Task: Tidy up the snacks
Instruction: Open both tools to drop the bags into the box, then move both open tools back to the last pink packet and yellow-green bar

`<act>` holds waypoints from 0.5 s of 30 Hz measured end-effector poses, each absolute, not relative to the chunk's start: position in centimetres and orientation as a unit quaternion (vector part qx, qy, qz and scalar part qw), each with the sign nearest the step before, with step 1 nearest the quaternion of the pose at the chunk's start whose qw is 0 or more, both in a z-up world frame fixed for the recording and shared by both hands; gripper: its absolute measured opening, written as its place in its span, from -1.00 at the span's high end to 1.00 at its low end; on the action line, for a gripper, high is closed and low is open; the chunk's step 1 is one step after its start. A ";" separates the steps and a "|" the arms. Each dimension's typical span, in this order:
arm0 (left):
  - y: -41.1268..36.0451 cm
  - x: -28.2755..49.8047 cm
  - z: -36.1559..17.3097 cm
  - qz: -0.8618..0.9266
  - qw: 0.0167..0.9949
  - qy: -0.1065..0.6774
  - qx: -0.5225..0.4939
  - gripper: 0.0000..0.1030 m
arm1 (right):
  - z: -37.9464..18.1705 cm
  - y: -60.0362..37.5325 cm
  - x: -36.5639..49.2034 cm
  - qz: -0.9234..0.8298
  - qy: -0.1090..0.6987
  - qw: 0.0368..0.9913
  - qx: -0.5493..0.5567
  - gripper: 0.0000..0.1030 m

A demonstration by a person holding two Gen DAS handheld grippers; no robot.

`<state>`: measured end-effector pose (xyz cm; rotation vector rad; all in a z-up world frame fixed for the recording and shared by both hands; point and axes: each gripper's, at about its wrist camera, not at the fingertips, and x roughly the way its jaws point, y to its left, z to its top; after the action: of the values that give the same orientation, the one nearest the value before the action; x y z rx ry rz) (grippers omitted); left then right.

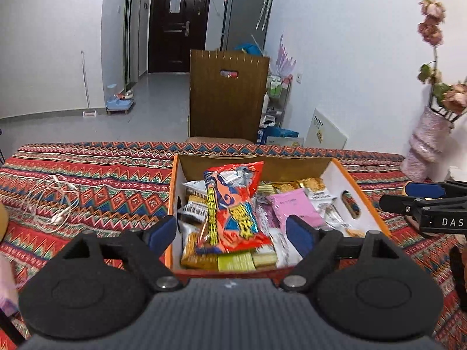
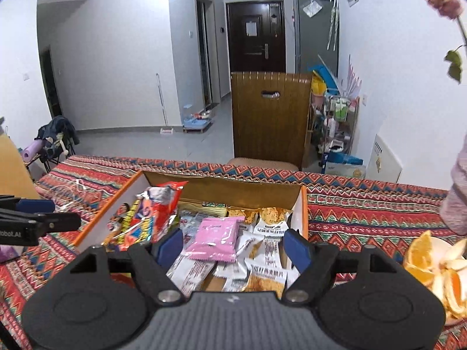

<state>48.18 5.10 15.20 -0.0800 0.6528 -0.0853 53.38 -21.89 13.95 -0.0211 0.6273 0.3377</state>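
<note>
I find the snack box [image 1: 362,188] at frame centre on the patterned tablecloth [image 1: 87,175], packed with wrappers; a red snack bag [image 1: 230,207] lies on top, a pink packet [image 2: 214,234] beside it; left gripper [image 1: 232,233] and right gripper [image 2: 233,246] both spread wide above it, nothing between the fingers; orange peel [image 2: 437,265] at lower right.

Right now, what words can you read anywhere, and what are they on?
"DAS": on the right tool, cut off by the picture's edge.
"obot.AI": on the left tool, its start cut off.
Print on the red bag, pink packet and door notice: too blurred.
</note>
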 end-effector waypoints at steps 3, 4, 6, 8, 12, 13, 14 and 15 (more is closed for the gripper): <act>4.9 44.8 15.6 -0.042 0.951 0.305 -0.037 -0.66 | 14.5 -22.4 50.3 0.171 0.296 0.940 -0.014 -0.48; 4.9 43.3 15.7 -0.035 0.953 0.299 -0.036 -0.66 | 14.5 -22.6 48.9 0.173 0.292 0.941 -0.018 -0.49; 4.8 40.6 15.8 -0.037 0.957 0.287 -0.033 -0.66 | 14.5 -23.0 46.4 0.172 0.282 0.944 -0.025 -0.50; 4.8 37.8 15.8 -0.039 0.959 0.277 -0.037 -0.68 | 14.4 -23.3 43.7 0.174 0.272 0.946 -0.032 -0.51; 4.4 32.4 15.1 -0.044 0.963 0.265 -0.037 -0.69 | 13.7 -24.3 37.9 0.181 0.254 0.949 -0.037 -0.56; 4.3 31.0 14.9 -0.046 0.964 0.260 -0.034 -0.70 | 13.5 -24.5 36.6 0.184 0.250 0.950 -0.037 -0.57; 4.2 29.6 14.7 -0.047 0.965 0.255 -0.031 -0.73 | 13.3 -24.7 35.3 0.186 0.248 0.950 -0.038 -0.57; 4.0 28.1 14.4 -0.047 0.967 0.250 -0.029 -0.74 | 12.9 -24.8 34.0 0.189 0.245 0.950 -0.037 -0.57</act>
<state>28.14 4.00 14.37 -0.0587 0.5066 -0.0960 33.96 -24.83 12.93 -0.0758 0.4983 0.3836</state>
